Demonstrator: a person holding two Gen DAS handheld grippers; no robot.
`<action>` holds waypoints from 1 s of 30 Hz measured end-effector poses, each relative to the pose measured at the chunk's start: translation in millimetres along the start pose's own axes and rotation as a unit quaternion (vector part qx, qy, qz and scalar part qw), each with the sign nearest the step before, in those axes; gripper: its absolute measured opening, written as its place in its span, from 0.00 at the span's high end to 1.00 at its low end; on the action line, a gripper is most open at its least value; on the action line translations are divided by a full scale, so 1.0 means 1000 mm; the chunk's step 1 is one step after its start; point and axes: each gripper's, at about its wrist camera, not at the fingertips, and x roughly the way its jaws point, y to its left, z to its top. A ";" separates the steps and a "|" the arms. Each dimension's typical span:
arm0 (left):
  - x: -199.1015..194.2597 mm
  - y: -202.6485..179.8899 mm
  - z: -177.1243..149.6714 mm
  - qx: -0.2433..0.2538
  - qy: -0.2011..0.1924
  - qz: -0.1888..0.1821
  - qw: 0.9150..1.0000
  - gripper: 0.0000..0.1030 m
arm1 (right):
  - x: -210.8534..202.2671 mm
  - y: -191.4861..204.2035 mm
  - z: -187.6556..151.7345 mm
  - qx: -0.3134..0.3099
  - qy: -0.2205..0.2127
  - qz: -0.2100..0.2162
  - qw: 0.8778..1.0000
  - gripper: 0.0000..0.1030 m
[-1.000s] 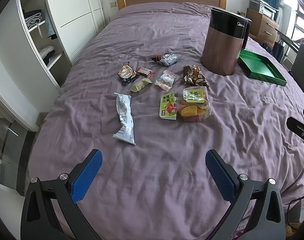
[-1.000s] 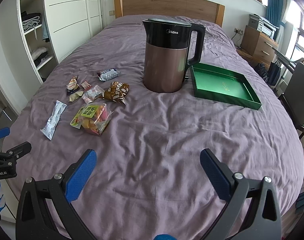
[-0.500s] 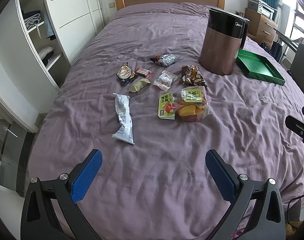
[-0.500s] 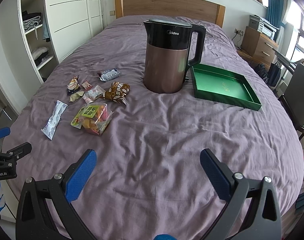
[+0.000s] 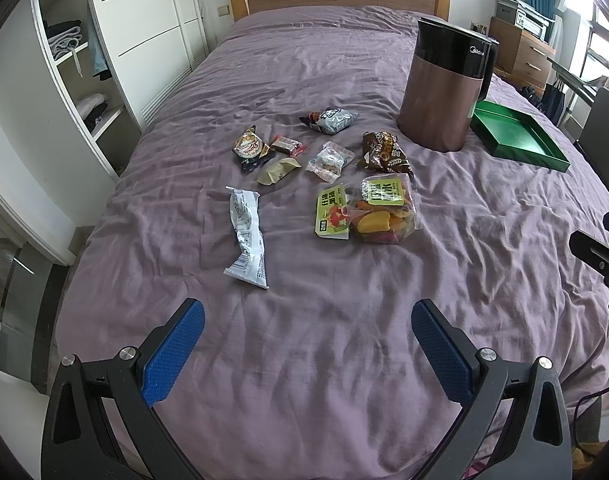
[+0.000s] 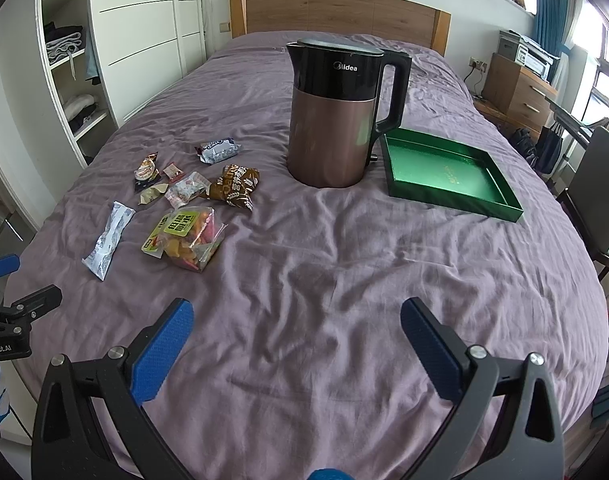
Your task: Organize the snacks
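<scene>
Several snack packets lie loose on a purple bed (image 5: pixel 304 320). In the left wrist view I see a long white packet (image 5: pixel 246 236), a clear bag of coloured snacks (image 5: pixel 384 210), a green-labelled pack (image 5: pixel 331 216), a brown packet (image 5: pixel 384 152) and small wrapped sweets (image 5: pixel 329 160). An empty green tray (image 6: pixel 444 174) lies right of the kettle. My left gripper (image 5: pixel 304 344) is open and empty, hovering near the bed's front edge, short of the white packet. My right gripper (image 6: pixel 296 340) is open and empty over bare sheet, right of the snacks (image 6: pixel 188 236).
A brown and black kettle (image 6: pixel 336 116) stands upright mid-bed between the snacks and the tray. A white wardrobe with open shelves (image 5: pixel 76 72) is on the left. A wooden dresser (image 6: pixel 516 88) and a dark chair (image 6: pixel 596 196) stand on the right.
The left gripper's view has shifted slightly, with the snacks and kettle sliding a little left and up. The right gripper has barely moved. Both stay open.
</scene>
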 end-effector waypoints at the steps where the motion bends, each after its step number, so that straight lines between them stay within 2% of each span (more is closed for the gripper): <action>1: 0.000 0.000 0.000 -0.001 0.000 -0.001 1.000 0.01 | 0.000 0.000 0.000 0.000 0.000 0.000 1.000 0.00; 30: 0.005 0.008 0.003 -0.011 0.011 -0.003 1.000 0.01 | 0.001 -0.001 0.009 -0.001 -0.002 -0.003 1.000 0.00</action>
